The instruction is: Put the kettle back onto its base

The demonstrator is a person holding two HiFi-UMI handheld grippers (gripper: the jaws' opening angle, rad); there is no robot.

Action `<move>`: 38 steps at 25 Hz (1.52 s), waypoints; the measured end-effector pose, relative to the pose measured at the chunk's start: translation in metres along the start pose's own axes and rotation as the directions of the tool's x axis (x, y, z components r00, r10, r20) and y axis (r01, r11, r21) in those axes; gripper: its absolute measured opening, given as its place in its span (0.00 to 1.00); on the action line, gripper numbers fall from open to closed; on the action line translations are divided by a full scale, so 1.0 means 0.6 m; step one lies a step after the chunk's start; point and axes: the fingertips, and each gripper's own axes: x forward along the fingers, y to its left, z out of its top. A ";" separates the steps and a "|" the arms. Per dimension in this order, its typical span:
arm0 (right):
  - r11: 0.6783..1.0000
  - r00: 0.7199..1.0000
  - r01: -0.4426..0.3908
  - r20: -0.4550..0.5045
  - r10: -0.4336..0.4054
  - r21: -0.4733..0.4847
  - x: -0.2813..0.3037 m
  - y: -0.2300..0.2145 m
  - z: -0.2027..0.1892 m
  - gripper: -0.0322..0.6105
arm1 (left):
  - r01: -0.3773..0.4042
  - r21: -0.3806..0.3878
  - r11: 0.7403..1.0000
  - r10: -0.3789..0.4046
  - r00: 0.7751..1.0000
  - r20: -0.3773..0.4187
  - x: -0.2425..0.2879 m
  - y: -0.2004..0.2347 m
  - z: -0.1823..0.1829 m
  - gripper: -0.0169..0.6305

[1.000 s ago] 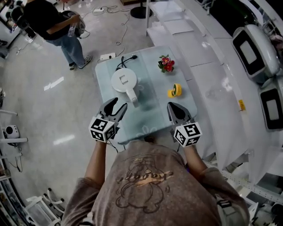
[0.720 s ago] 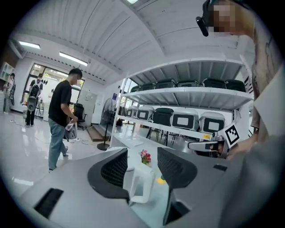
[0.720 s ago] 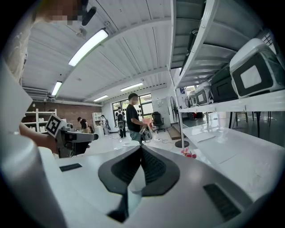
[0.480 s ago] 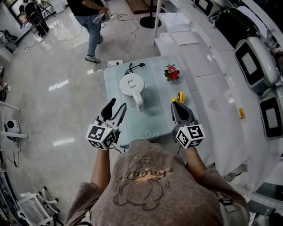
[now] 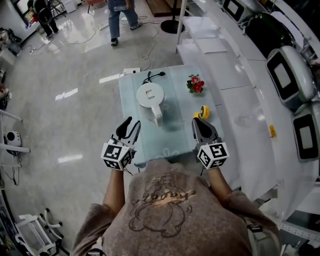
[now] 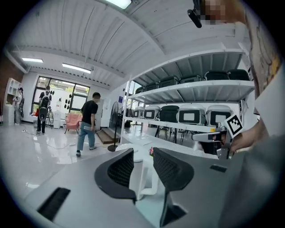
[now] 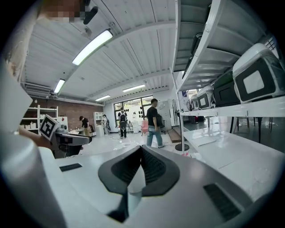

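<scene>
The white kettle [image 5: 149, 95] stands upright on the small pale table [image 5: 175, 137], its handle [image 5: 157, 118] turned toward me and a black cord [image 5: 152, 76] trailing off behind it. I cannot tell the base apart from the kettle. My left gripper [image 5: 129, 128] hovers over the table's near left edge, short of the handle. Its jaws are closing with nothing between them. In the left gripper view the kettle [image 6: 143, 176] shows through the gap, farther off. My right gripper [image 5: 201, 129] is shut and empty at the near right, its jaws meeting at the tip [image 7: 140, 153].
Red flowers [image 5: 195, 84] and a yellow tape roll [image 5: 202, 112] sit on the table's right side. A power strip [image 5: 131, 71] lies on the floor behind the table. White shelving [image 5: 240, 95] runs along the right. A person [image 5: 120, 15] walks far back.
The left gripper's jaws have narrowed. Both grippers stay near the table's front edge and the kettle has not moved. The person in the background has walked farther away.
</scene>
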 end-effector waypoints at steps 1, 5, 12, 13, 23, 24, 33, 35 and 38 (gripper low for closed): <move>1.000 1.000 -0.002 -0.004 0.002 -0.001 0.000 0.000 -0.005 0.05 | -0.008 0.007 1.000 0.009 1.000 -0.010 0.000 0.001 -0.011 0.22; 1.000 1.000 -0.001 -0.025 0.001 0.001 0.000 -0.002 -0.026 0.05 | -0.049 -0.006 0.999 0.049 0.999 -0.016 -0.004 0.003 -0.037 0.09; 1.000 0.999 -0.004 -0.044 0.004 0.004 0.001 -0.005 -0.041 0.05 | -0.060 -0.039 0.997 0.060 0.998 0.012 -0.006 0.002 -0.031 0.06; 1.000 0.999 -0.003 -0.045 0.003 0.004 0.001 -0.005 -0.041 0.05 | -0.055 -0.038 0.998 0.056 0.998 0.011 -0.004 0.001 -0.029 0.06; 1.000 0.999 -0.005 -0.042 0.005 0.011 0.000 -0.006 -0.042 0.05 | -0.059 -0.085 0.995 0.060 0.998 0.014 0.001 0.000 -0.019 0.06; 1.000 0.999 -0.005 -0.043 0.005 0.012 0.000 -0.006 -0.042 0.05 | -0.061 -0.087 0.994 0.062 0.998 0.014 0.001 0.001 -0.019 0.06; 1.000 0.999 0.005 -0.039 -0.004 0.018 0.000 -0.015 -0.038 0.05 | -0.080 -0.107 0.991 0.084 0.996 0.027 0.002 0.011 -0.009 0.06; 1.000 0.999 0.007 -0.038 -0.006 0.016 0.000 -0.018 -0.037 0.05 | -0.083 -0.110 0.991 0.086 0.996 0.026 0.002 0.013 -0.008 0.06; 1.000 0.999 0.009 -0.037 -0.008 0.015 0.001 -0.021 -0.036 0.05 | -0.083 -0.110 0.990 0.086 0.996 0.024 0.003 0.014 -0.009 0.06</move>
